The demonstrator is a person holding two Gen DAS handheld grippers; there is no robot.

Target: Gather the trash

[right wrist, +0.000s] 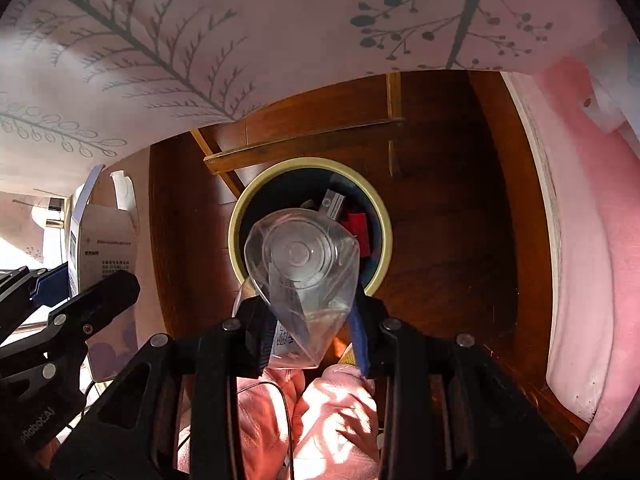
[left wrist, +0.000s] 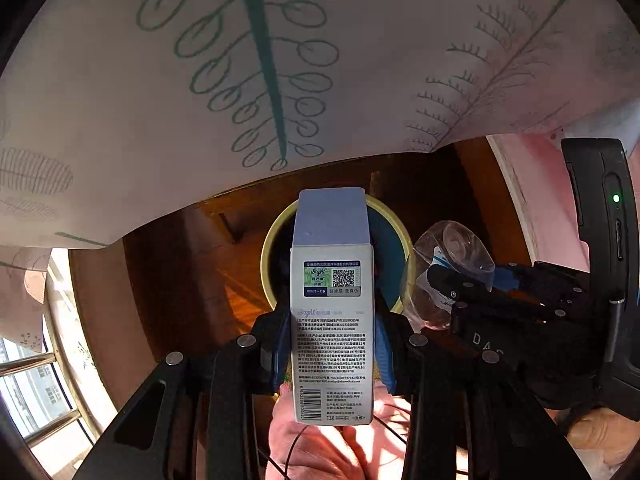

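Note:
My left gripper (left wrist: 332,344) points down, shut on a tall white and blue carton (left wrist: 332,240), its blue pads against both sides. Below the carton a round bin (left wrist: 267,256) with a cream rim and dark blue inside stands on the wooden floor. My right gripper (right wrist: 310,328) is shut on a clear plastic bottle (right wrist: 302,256), whose base faces the camera over the bin (right wrist: 236,236). Inside the bin lie a red piece (right wrist: 357,224) and a grey piece (right wrist: 334,202). The left wrist view shows the right gripper (left wrist: 460,292) with the bottle (left wrist: 452,248) just right of the bin. The right wrist view shows the left gripper (right wrist: 60,292) with the carton (right wrist: 106,248) at left.
A pale tablecloth (left wrist: 120,100) printed with leaves hangs over the far side. Wooden furniture struts (right wrist: 304,140) run behind the bin. A pink padded surface (right wrist: 580,240) lies to the right, and a window (left wrist: 32,392) at lower left. A person's hand (left wrist: 320,448) and pink sleeves (right wrist: 332,420) show below.

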